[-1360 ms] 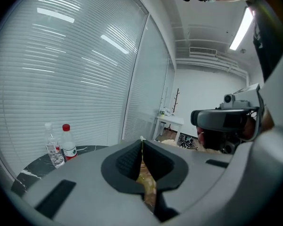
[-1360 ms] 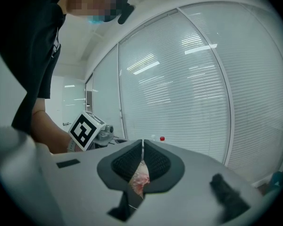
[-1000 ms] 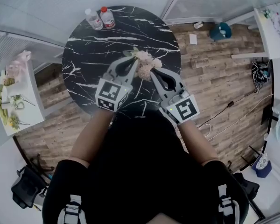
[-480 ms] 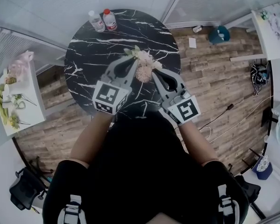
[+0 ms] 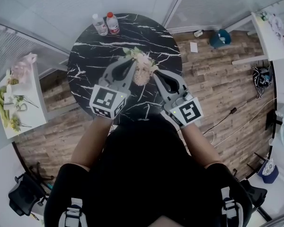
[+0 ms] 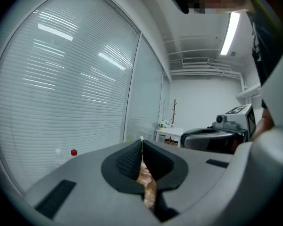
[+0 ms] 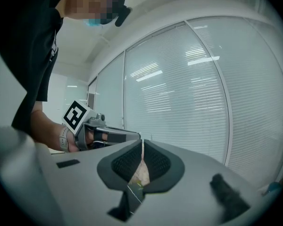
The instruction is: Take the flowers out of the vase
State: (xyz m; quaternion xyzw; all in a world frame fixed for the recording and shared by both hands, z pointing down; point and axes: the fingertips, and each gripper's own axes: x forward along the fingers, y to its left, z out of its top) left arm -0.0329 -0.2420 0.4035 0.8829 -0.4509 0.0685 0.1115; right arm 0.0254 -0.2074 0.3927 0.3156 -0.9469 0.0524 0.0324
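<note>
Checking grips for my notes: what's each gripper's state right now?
Left gripper: closed on the flowers.
Right gripper: closed on the flowers.

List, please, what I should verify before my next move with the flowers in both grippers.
1. Left gripper shut on the flowers: ok.
2. Right gripper shut on the flowers: ok.
3. Flowers free of the vase: cannot tell; no vase is in view.
4. Bottles apart from both grippers, at the far edge of the table: ok.
5. Bare table surface beside the grippers for laying the flowers down: ok.
</note>
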